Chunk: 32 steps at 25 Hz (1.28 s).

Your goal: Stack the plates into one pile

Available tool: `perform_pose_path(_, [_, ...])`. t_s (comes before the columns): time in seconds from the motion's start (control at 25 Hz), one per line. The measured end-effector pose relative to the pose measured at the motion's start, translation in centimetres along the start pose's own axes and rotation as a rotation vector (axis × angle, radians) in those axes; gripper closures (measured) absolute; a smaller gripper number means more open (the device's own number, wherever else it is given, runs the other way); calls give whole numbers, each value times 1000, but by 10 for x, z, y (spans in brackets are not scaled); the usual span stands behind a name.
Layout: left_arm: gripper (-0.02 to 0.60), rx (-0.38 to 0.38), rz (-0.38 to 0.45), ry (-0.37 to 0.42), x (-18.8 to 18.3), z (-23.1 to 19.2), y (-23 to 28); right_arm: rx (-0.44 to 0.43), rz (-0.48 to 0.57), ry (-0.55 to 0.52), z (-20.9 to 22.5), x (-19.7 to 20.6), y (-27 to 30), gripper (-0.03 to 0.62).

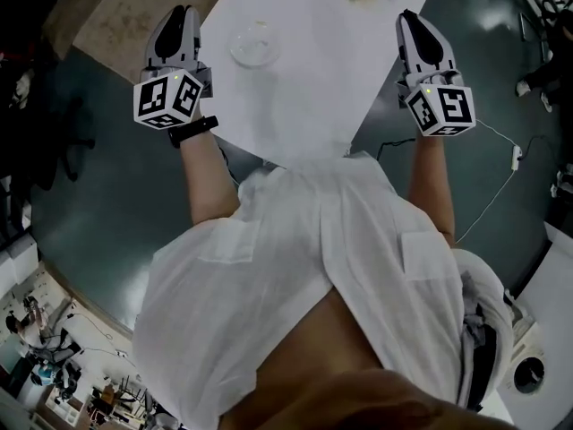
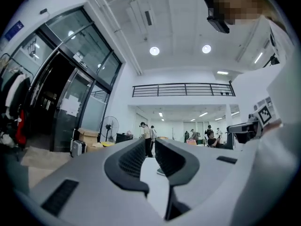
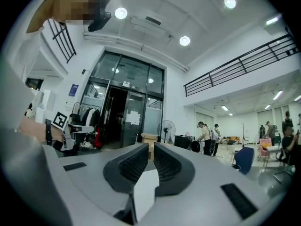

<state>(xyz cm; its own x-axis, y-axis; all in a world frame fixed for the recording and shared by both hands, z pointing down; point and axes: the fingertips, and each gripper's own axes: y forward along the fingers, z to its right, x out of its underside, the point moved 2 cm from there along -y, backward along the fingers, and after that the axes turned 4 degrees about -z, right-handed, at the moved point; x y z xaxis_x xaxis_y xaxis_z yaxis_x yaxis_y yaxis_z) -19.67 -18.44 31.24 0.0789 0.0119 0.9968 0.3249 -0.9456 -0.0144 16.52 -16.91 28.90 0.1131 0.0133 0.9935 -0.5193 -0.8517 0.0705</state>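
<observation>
The left tool [image 1: 179, 14] is closing on nothing, its gap narrow. The right tool [image 1: 412, 18] is narrow and empty. The plates [image 1: 255, 45] sit by the desk's [image 1: 295, 106] left edge.

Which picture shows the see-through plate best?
The head view: the plate lies whole on the white table. The left gripper view shows perhaps a sliver of it; the right gripper view shows none.

Head view steeply down; 2 gripper views level.
</observation>
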Motion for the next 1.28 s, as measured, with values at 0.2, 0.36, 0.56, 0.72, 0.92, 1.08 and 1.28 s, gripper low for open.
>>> perform_pose_path(0.2, [514,22,60,32,-24,18,-3,18,46,-14,4,-17,-7,557])
perform_pose_path(0.36, [515,39,100,65,-47,28,-4,72,91,23,18,-33,-17,559])
perform_pose_path(0.56, [517,58,82,78,-51,36,-1,110,91,-60,21,-42,-23,559])
perform_pose_path(0.72, [517,79,73,82,-54,42,2,116,90,-116,18,-52,-25,559])
perform_pose_path(0.92, [517,88,45,70,-47,44,2,115,86,-136,15,-54,-25,559])
perform_pose_path(1.08, [517,84,29,55,-42,44,2,115,71,-145,13,-53,-25,559])
perform_pose_path(1.28, [517,85,25,56,-40,43,4,114,70,-157,11,-53,-22,559])
